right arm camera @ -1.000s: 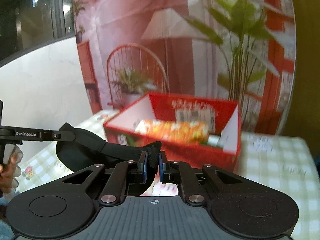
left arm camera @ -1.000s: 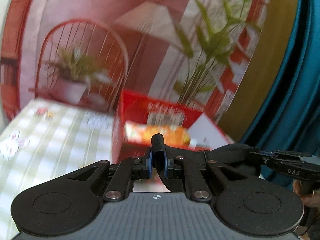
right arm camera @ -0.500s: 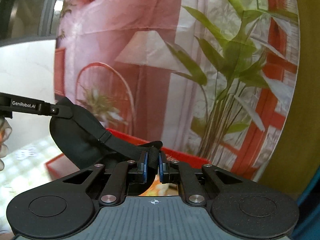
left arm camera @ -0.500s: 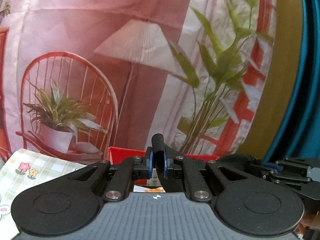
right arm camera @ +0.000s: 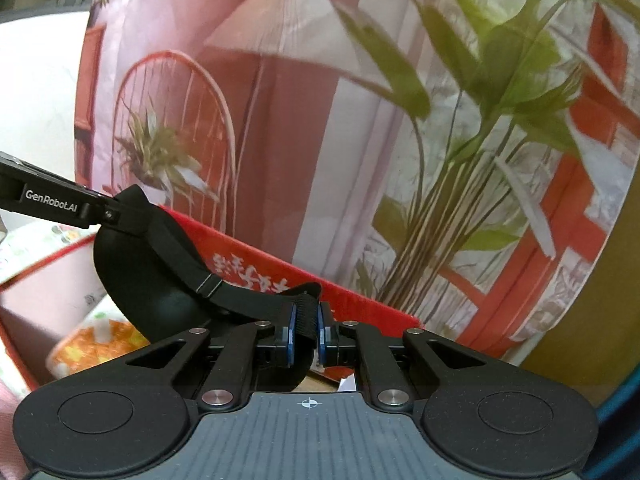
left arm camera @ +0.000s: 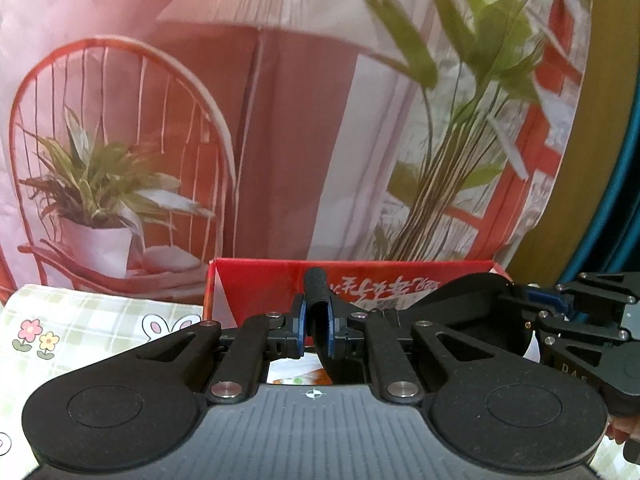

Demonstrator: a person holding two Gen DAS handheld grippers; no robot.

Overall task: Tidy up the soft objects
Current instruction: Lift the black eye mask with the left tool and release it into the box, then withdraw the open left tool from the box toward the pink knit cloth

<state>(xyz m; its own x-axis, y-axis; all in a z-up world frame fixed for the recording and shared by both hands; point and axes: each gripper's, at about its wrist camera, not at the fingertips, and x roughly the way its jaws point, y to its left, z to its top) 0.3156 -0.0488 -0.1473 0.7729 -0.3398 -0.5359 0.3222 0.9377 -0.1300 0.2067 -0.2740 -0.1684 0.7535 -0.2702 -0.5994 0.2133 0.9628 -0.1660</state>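
A black sleep mask hangs stretched between both grippers above a red box. My right gripper is shut on its elastic strap. My left gripper is shut on the mask's other end, a black fold sticking up between the blue pads; the mask body also shows at right. The red box lies just ahead and below. An orange packet lies inside it.
A printed backdrop with a lamp, chair and plants hangs right behind the box. A checked tablecloth with flower prints lies at left. A yellow wall and a teal curtain stand at right.
Both grippers have carried the mask forward over the red box. The views tilted up half a second ago and have come back down, so the box's back wall shows closer.
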